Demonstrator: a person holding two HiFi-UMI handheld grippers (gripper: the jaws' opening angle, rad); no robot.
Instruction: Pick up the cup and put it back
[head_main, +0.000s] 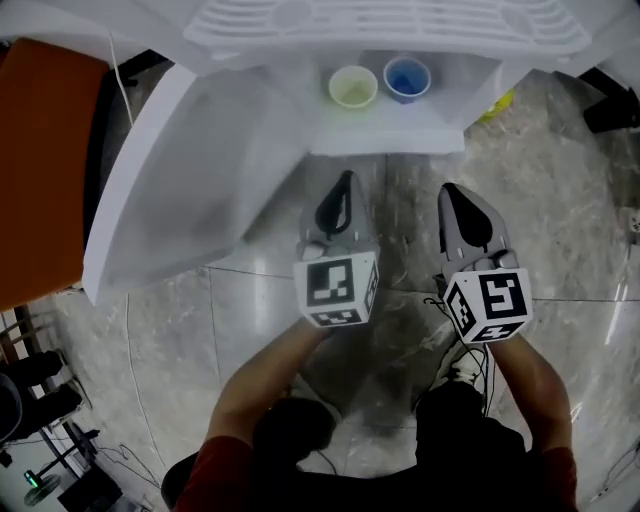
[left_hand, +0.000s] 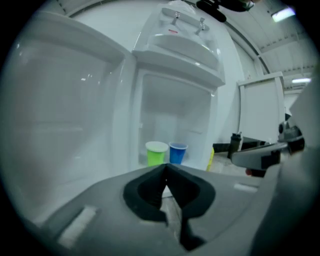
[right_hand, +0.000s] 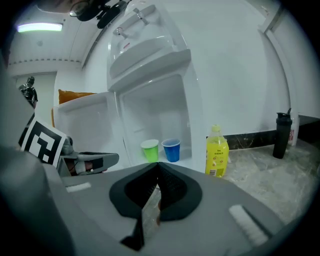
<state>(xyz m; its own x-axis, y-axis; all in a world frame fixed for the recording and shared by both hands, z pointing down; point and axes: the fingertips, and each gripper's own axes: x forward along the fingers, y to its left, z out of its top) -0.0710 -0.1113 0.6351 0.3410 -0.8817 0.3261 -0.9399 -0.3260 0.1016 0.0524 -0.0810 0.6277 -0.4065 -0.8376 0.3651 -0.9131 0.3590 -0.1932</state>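
Head view, items as I see them: left gripper (head_main: 346, 180) and right gripper (head_main: 449, 192), smooth grey shells with black pads, both clenched tip to tip on nothing. Green cup (head_main: 353, 86) and blue cup (head_main: 407, 78), round plastic, upright side by side on the white shelf (head_main: 385, 138) of an open fridge, well ahead of both grippers. Veined grey marble floor (head_main: 250, 330). Right gripper view adds the cups' tapered sides, a tall yellow bottle (right_hand: 216, 151) just beside the fridge, and a dark flask (right_hand: 282, 135) further right.
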